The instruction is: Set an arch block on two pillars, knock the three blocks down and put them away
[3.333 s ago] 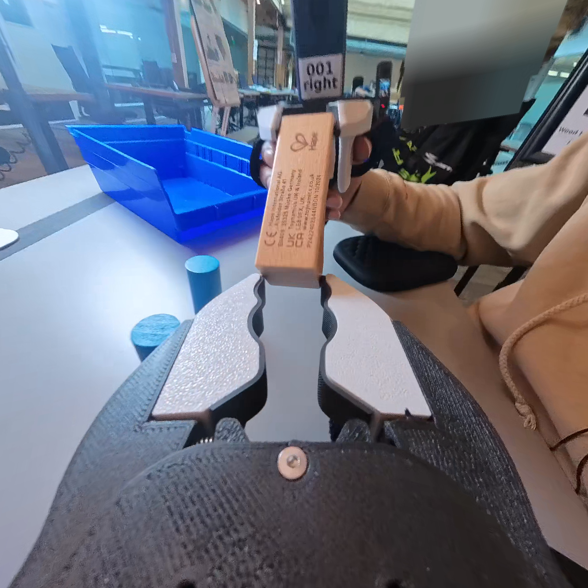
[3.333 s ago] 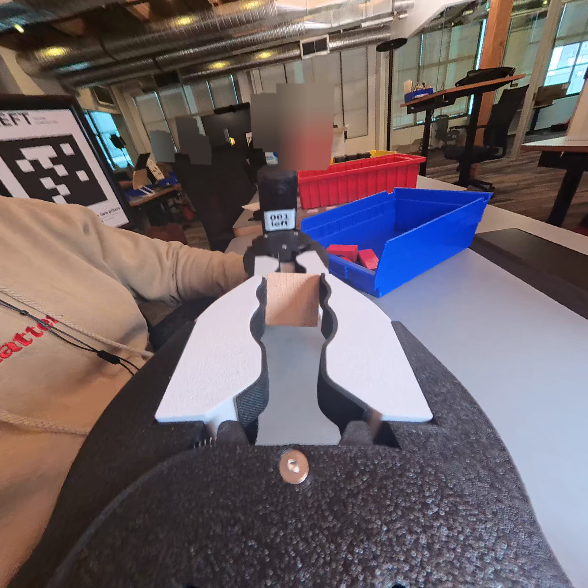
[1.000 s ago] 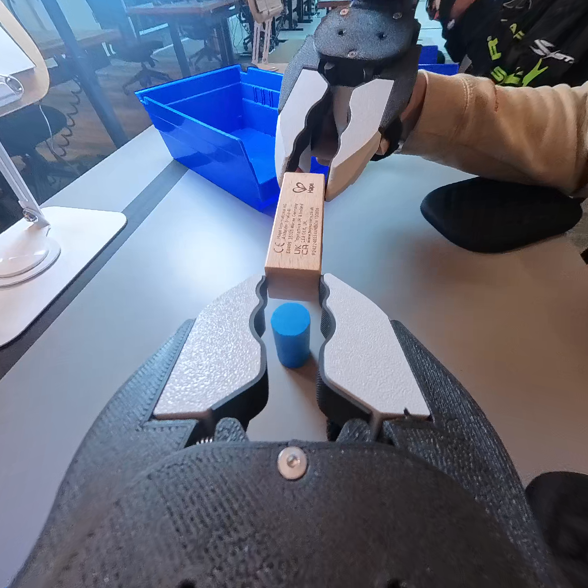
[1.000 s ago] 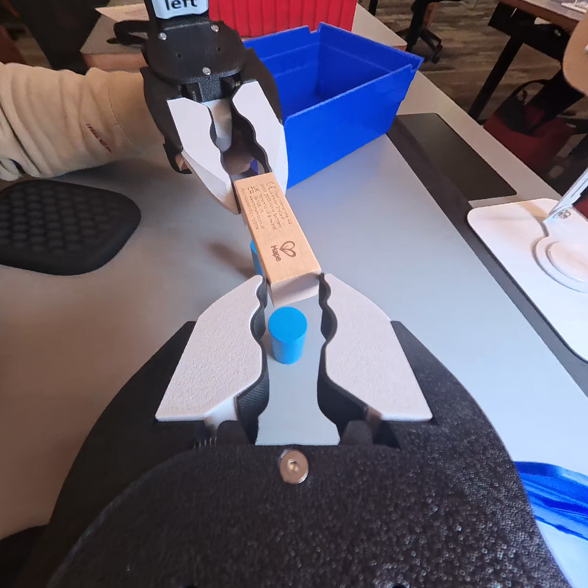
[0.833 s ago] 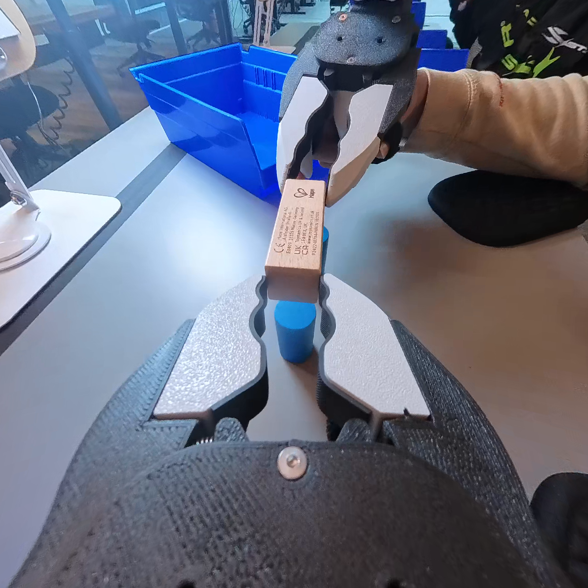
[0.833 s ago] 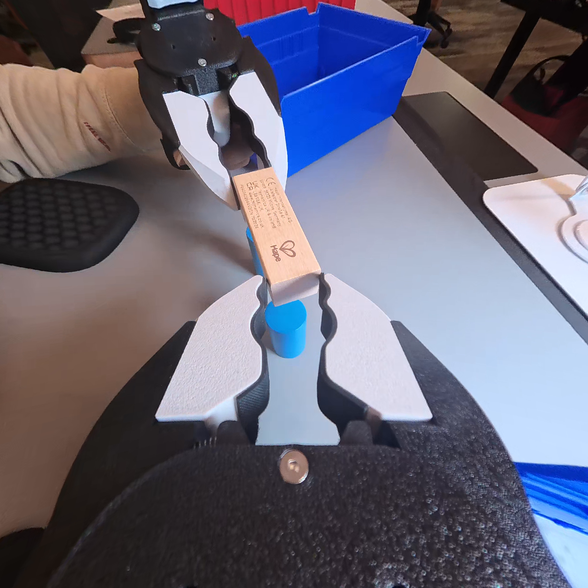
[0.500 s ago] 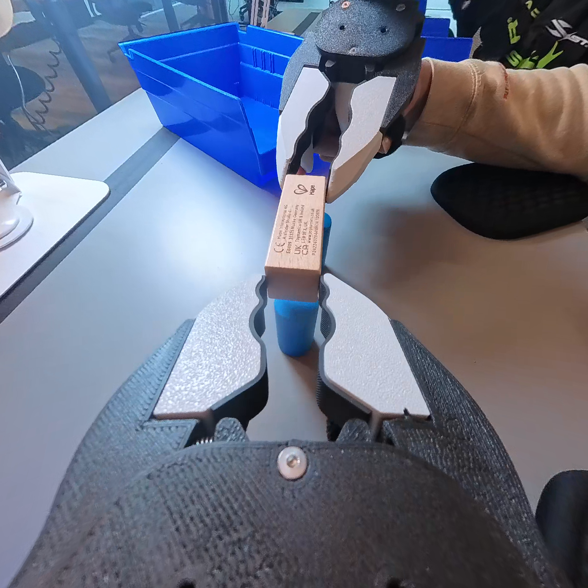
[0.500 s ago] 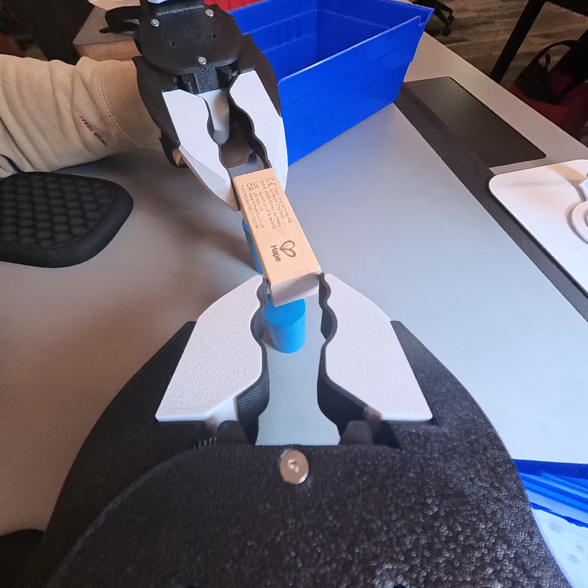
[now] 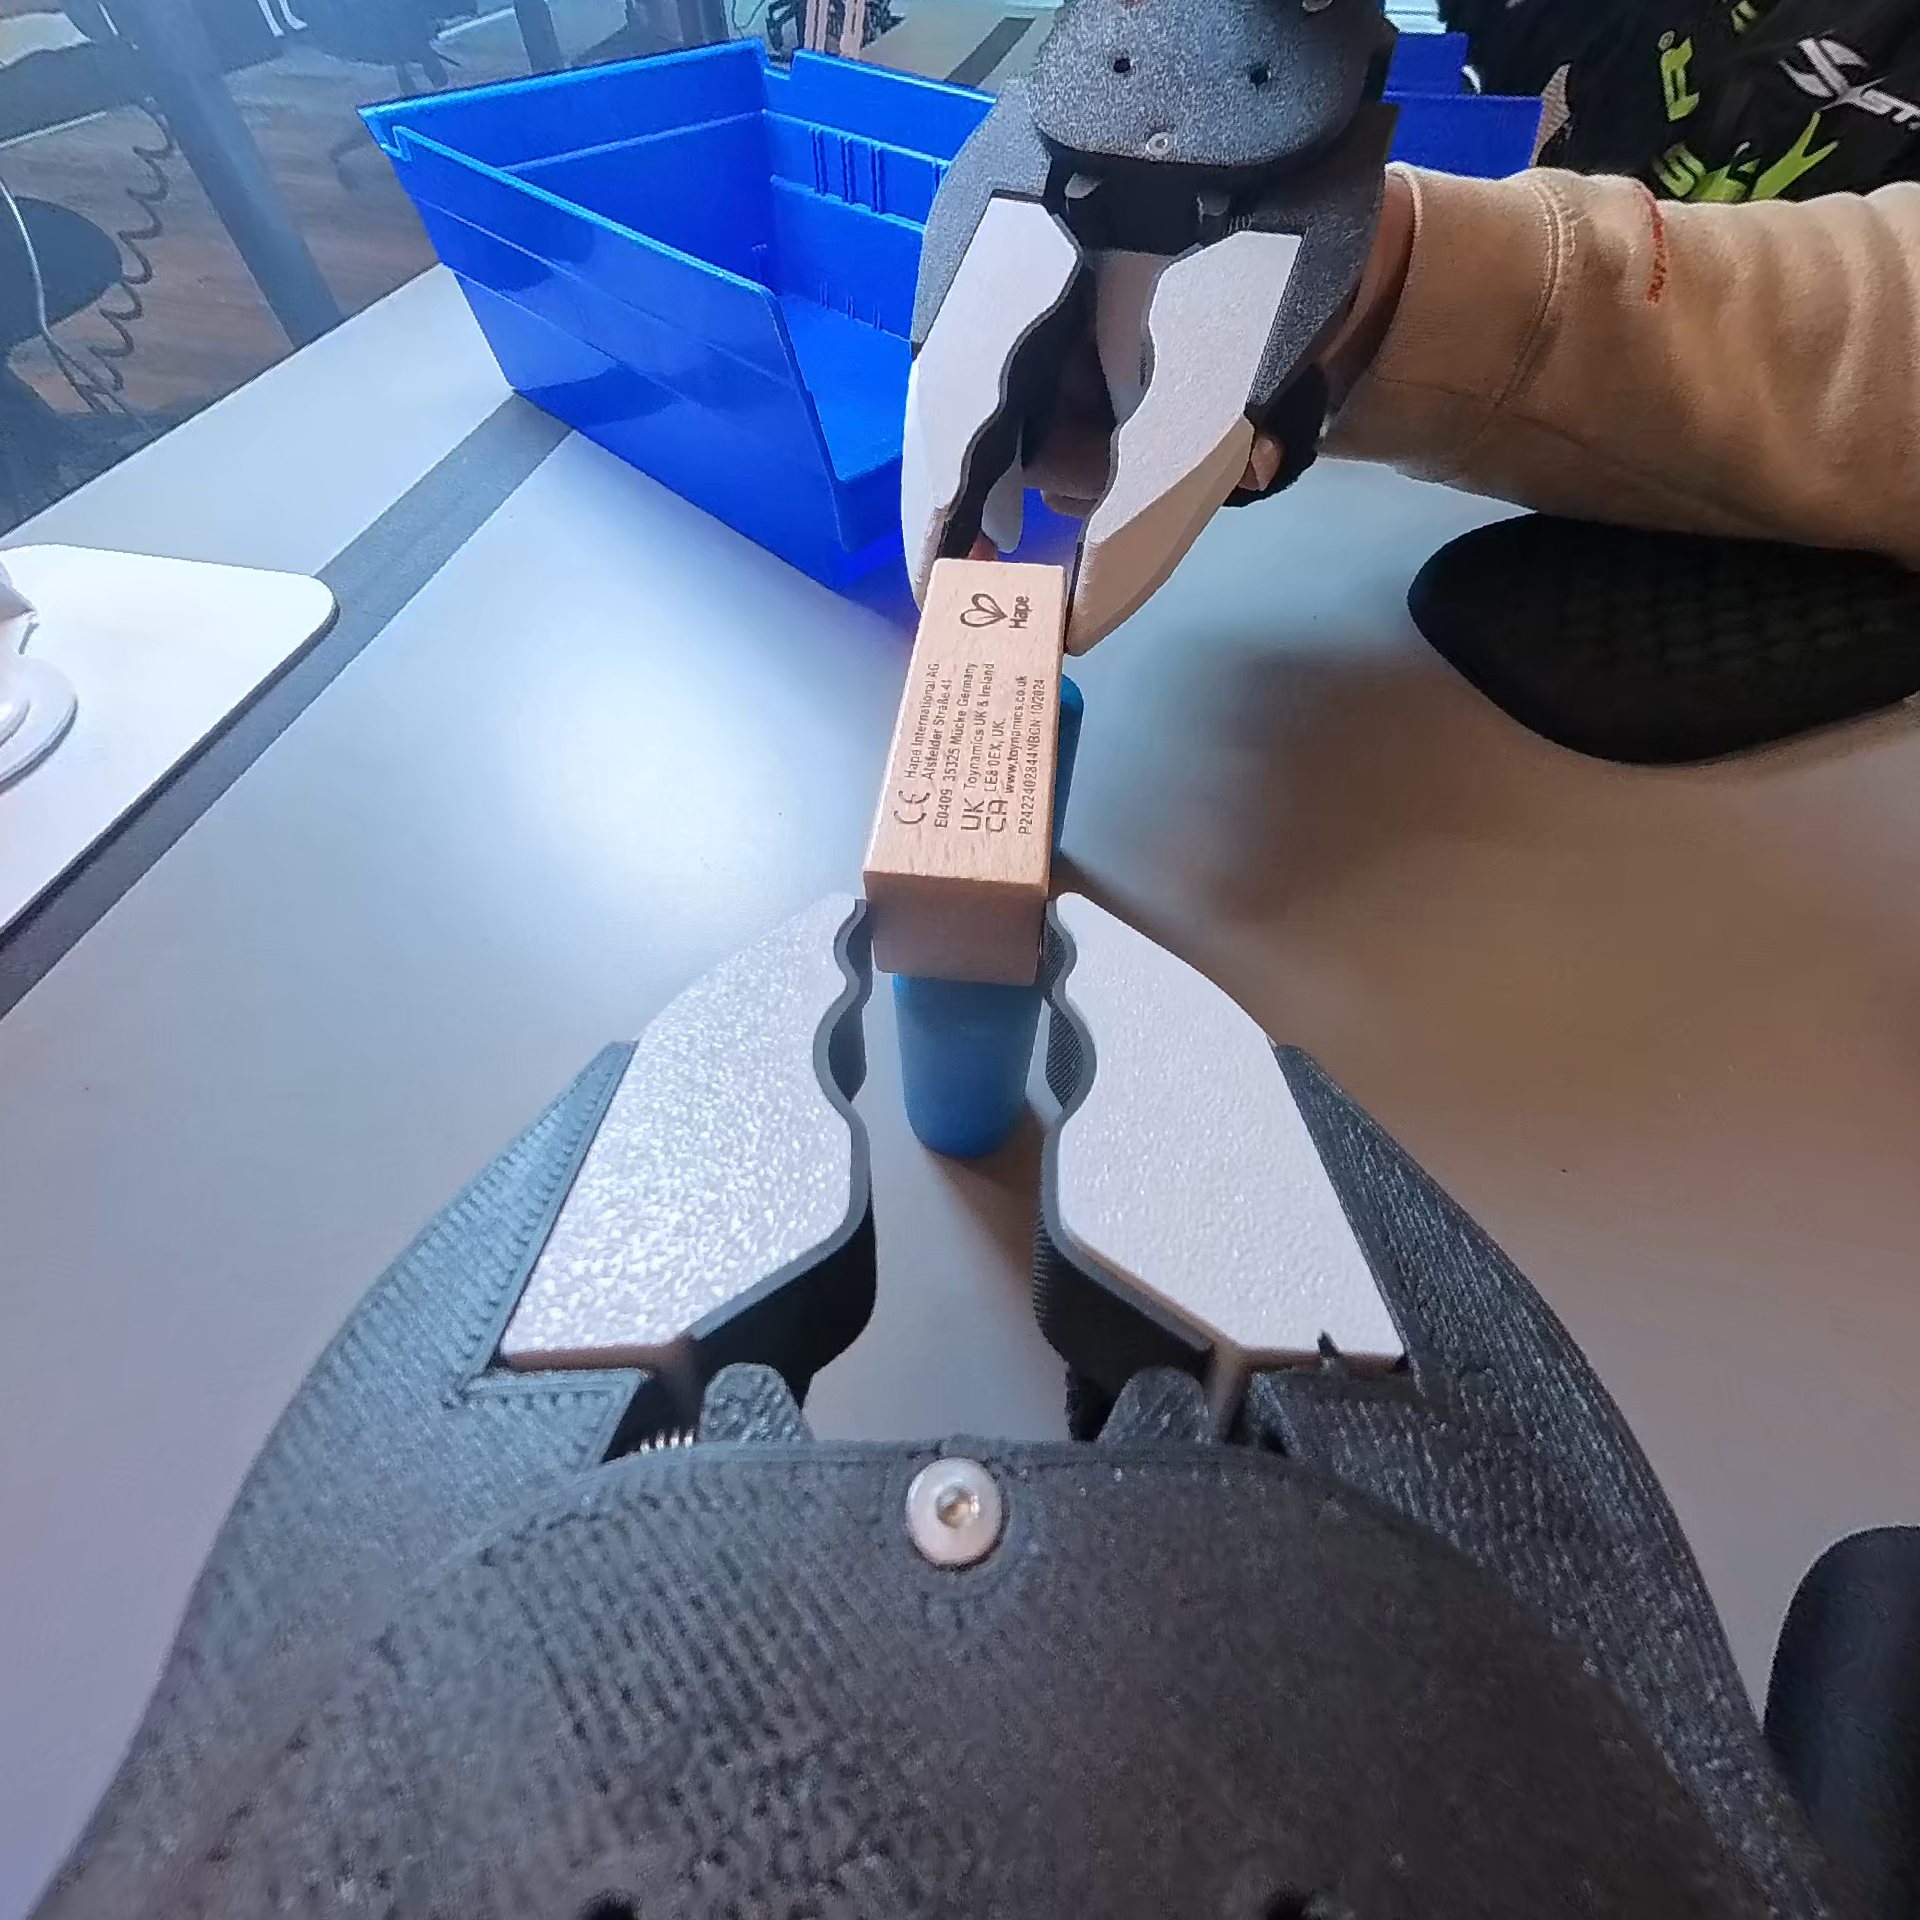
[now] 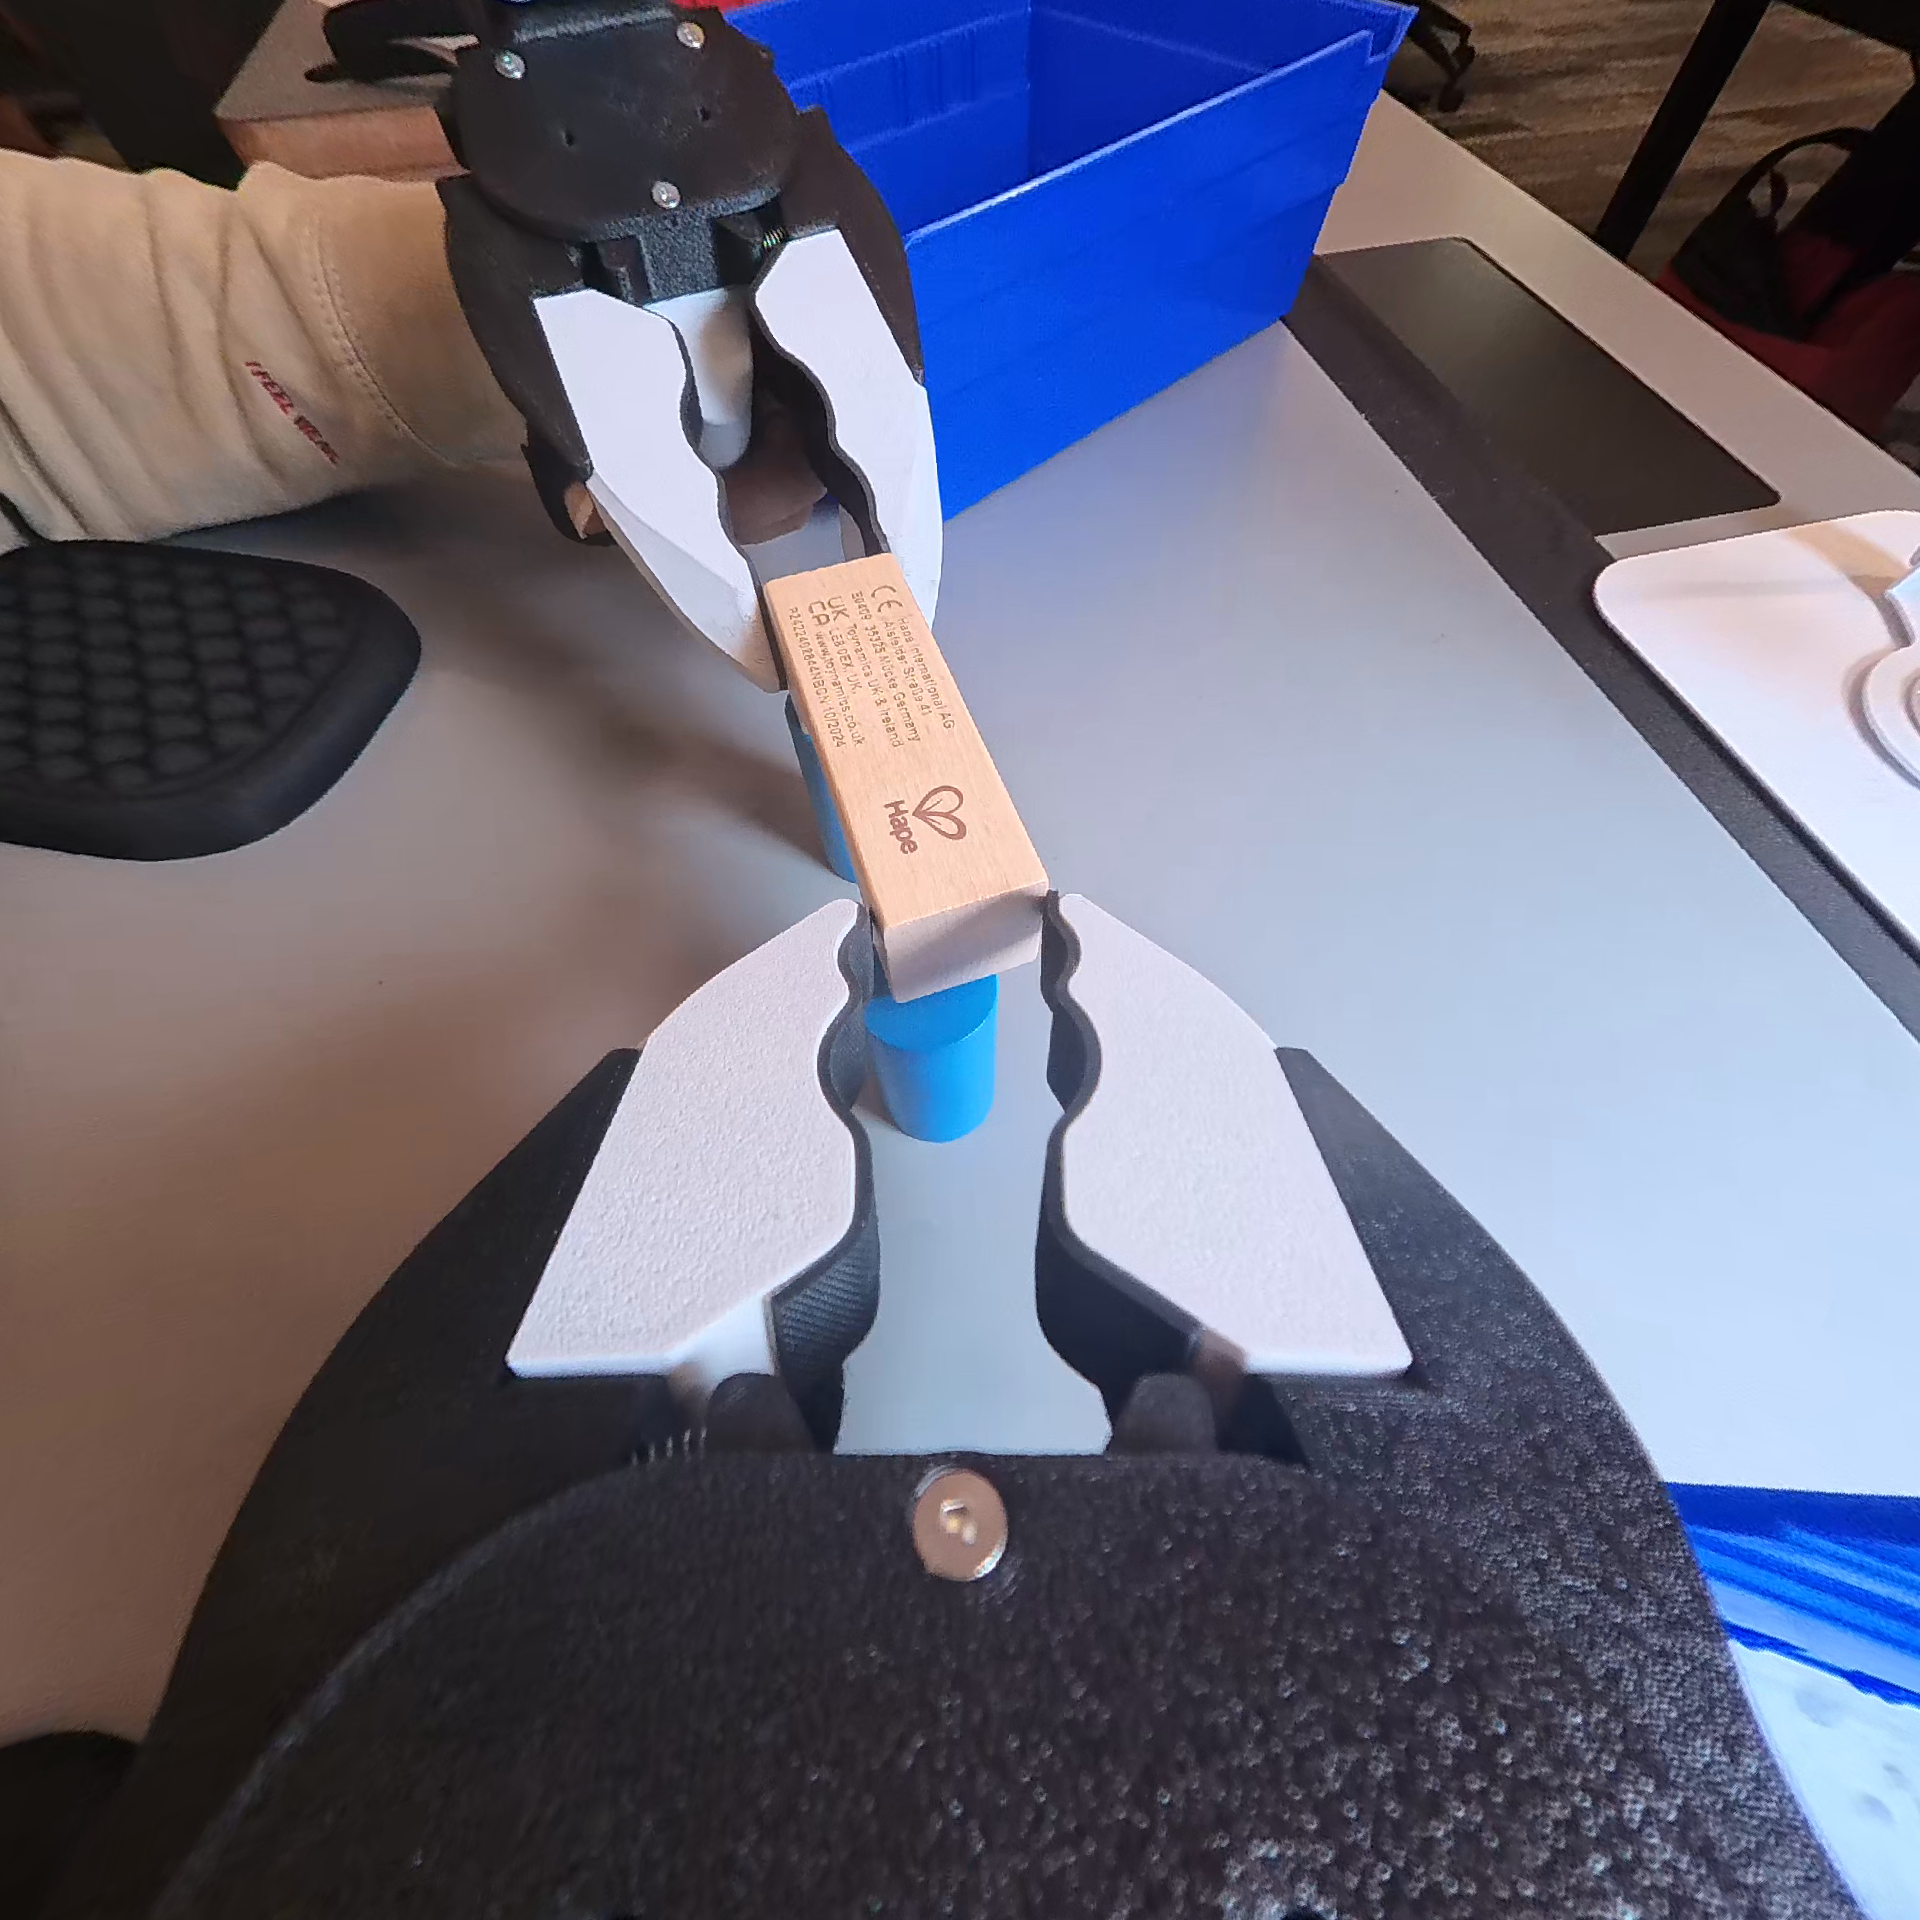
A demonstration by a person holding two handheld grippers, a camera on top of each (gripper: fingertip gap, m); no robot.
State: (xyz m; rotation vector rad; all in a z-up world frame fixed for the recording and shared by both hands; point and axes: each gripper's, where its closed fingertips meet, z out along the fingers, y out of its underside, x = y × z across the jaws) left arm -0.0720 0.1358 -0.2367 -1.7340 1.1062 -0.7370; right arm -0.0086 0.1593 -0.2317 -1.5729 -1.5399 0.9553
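Both grippers hold the wooden arch block [image 9: 966, 769] level, one at each end, directly over the two blue pillars. The left gripper [image 9: 951, 940] has its jaws closed to the block's width on the near end in the left wrist view; the right gripper [image 10: 961, 940] does the same on the opposite end, and each shows again at the far end of the other's view. One blue pillar [image 9: 966, 1070] stands upright under the left-gripper end, its top apparently touching the block's underside (contact cannot be confirmed, the block hides the joint). The second blue pillar [image 10: 930, 1070] stands under the right-gripper end, with the block's corner overhanging it. The block lies slightly skewed to the line of the pillars in the right wrist view. Judgement: placement step, near complete; release not yet made. Handling notes: the block looks like smooth, rigid, light hardwood, so the end grips on its flat side faces suit it and it will not deform. The pillars are narrow cylinders on a smooth grey table [image 9: 520, 831] and should topple at a small sideways push, so the jaws ought to open evenly. A blue bin [image 9: 644, 270] for putting away sits beyond, well apart.
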